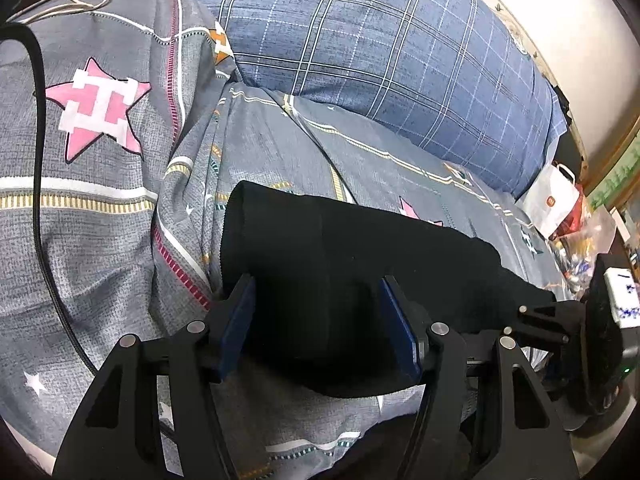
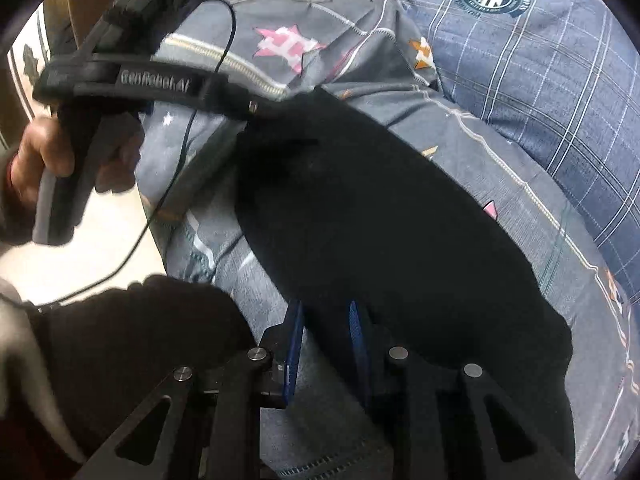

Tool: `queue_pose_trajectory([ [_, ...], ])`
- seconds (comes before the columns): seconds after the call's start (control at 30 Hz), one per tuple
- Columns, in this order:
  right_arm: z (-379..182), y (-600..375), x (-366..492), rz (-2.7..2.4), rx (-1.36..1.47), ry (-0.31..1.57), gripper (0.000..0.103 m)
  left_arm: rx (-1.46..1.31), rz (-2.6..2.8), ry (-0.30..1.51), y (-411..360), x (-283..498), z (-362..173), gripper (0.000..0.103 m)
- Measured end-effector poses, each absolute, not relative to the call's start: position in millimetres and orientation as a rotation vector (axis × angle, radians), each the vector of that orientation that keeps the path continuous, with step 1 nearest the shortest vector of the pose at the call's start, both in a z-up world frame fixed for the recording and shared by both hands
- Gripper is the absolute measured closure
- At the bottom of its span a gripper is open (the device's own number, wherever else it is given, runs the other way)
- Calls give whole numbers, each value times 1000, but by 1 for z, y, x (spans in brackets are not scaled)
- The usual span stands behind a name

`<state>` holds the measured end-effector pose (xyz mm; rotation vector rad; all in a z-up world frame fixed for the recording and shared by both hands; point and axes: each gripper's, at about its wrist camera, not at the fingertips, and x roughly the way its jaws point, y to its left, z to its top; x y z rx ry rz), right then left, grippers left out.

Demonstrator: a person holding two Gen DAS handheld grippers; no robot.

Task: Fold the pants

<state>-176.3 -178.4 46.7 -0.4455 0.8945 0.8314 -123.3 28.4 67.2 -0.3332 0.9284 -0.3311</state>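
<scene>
- While the pants (image 1: 340,272) are lying as a compact dark bundle on the bed, the folding is appearing well advanced: no separate legs are showing, and the cloth is reading as a stacked oblong rather than a spread garment.
- Whether a final fold or smoothing is still owing cannot be settled; the black cloth is hiding its own layer lines in both views.
- The left gripper (image 1: 318,320) is standing partly open over the near end of the bundle, its blue pads (image 1: 240,320) flanking the cloth without visibly pinching it.
- The right gripper (image 2: 326,344) is standing narrowly parted at the bundle's near edge; pants and bedding are showing in the slit, but no cloth is seen clamped there.
- In the right wrist view a hand (image 2: 44,160) is gripping the handle of the left tool, which is blurring slightly.
- The pants are looking like a soft, matte, thick fabric, with a rounded fold edge at the far left end in the left wrist view.
- The grey duvet cover (image 1: 100,240) beneath is printing as fine woven cotton with pink stars and striped bands, rumpled into soft ridges.
- A blue plaid pillow (image 1: 400,60) is sitting plump behind the bundle, and a thin black cable (image 1: 40,160) is trailing over the bedding.
</scene>
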Motion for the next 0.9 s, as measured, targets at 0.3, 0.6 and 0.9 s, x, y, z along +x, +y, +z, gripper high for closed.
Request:
queue_pose_trajectory([
  [0.3, 55, -174, -174, 847, -483, 874, 79, -346, -329, 933, 30, -124, 67, 41],
  [0.6, 47, -165, -164, 828, -500, 853, 89, -303, -303, 941, 23, -124, 65, 41],
  [0.9, 71, -174, -169, 903, -361, 883, 97, -260, -300, 907, 23, -137, 78, 41],
])
